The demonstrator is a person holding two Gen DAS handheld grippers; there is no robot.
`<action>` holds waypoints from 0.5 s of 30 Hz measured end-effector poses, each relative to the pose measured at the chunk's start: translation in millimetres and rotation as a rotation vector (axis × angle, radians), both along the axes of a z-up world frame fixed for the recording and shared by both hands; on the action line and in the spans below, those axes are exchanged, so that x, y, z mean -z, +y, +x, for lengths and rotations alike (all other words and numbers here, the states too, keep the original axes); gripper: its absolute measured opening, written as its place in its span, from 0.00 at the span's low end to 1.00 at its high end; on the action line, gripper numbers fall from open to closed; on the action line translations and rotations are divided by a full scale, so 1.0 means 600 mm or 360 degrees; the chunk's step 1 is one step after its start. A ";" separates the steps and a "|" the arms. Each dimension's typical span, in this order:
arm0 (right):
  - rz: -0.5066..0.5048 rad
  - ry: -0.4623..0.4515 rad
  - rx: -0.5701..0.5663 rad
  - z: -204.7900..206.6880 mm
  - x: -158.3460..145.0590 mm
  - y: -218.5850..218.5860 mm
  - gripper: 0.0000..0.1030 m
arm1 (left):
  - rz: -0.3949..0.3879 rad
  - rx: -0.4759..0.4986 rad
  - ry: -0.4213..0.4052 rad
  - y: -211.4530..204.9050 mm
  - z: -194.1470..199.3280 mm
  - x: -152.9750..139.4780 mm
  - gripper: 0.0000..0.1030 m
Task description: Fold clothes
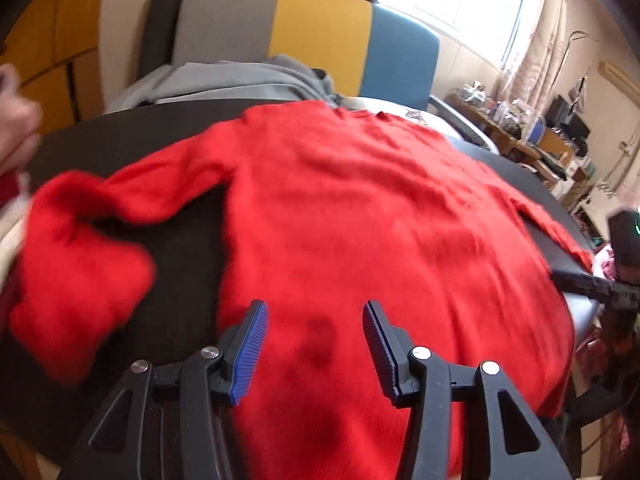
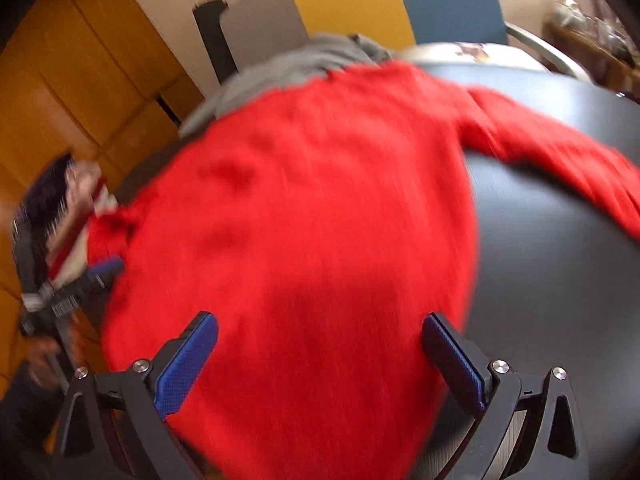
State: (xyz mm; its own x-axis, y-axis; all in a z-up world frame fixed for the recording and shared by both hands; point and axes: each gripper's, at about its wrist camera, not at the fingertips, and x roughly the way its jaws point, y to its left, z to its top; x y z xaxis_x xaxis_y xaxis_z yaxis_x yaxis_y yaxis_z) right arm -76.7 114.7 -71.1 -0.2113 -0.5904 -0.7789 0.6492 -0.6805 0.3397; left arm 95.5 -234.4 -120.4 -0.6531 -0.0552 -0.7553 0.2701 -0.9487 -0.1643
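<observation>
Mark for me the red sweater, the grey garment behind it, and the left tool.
red sweater [image 1: 360,208], left wrist view, middle of its body.
grey garment [image 1: 240,80], left wrist view, its folded bulk.
left tool [image 1: 316,316], left wrist view, midway between its open fingertips.

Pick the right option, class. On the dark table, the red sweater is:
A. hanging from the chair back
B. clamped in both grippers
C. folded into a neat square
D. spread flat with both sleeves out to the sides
D: the red sweater lies spread on the dark table, a sleeve out to each side, and both grippers are open.
</observation>
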 end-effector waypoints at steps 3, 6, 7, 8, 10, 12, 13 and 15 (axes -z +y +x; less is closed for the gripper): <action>0.0159 0.0156 -0.0036 0.059 0.011 0.027 1.00 | -0.0045 -0.0007 -0.0110 0.005 0.032 0.032 0.49; 0.0375 0.0344 -0.0069 0.081 0.032 0.030 1.00 | -0.0267 0.0015 -0.0112 0.018 0.057 0.045 0.55; 0.0364 0.0327 -0.0040 0.078 0.033 0.035 1.00 | -0.0231 -0.0001 -0.0114 0.012 0.058 0.044 0.55; 0.0375 0.0318 -0.0013 0.075 0.032 0.035 1.00 | -0.0223 -0.0017 -0.0129 0.005 0.055 0.042 0.55; 0.0410 0.0323 0.0009 0.071 0.031 0.031 1.00 | -0.0266 -0.0059 -0.0160 -0.004 0.051 0.040 0.55; 0.0425 0.0312 0.0028 0.068 0.029 0.033 1.00 | -0.0304 -0.0115 -0.0153 -0.008 0.057 0.028 0.53; 0.0436 0.0294 0.0048 0.067 0.025 0.036 1.00 | -0.0295 -0.0135 -0.0125 -0.007 0.062 0.018 0.53; 0.0404 0.0282 0.0093 0.064 0.004 0.051 1.00 | -0.0235 -0.0142 -0.0028 -0.004 0.073 -0.004 0.51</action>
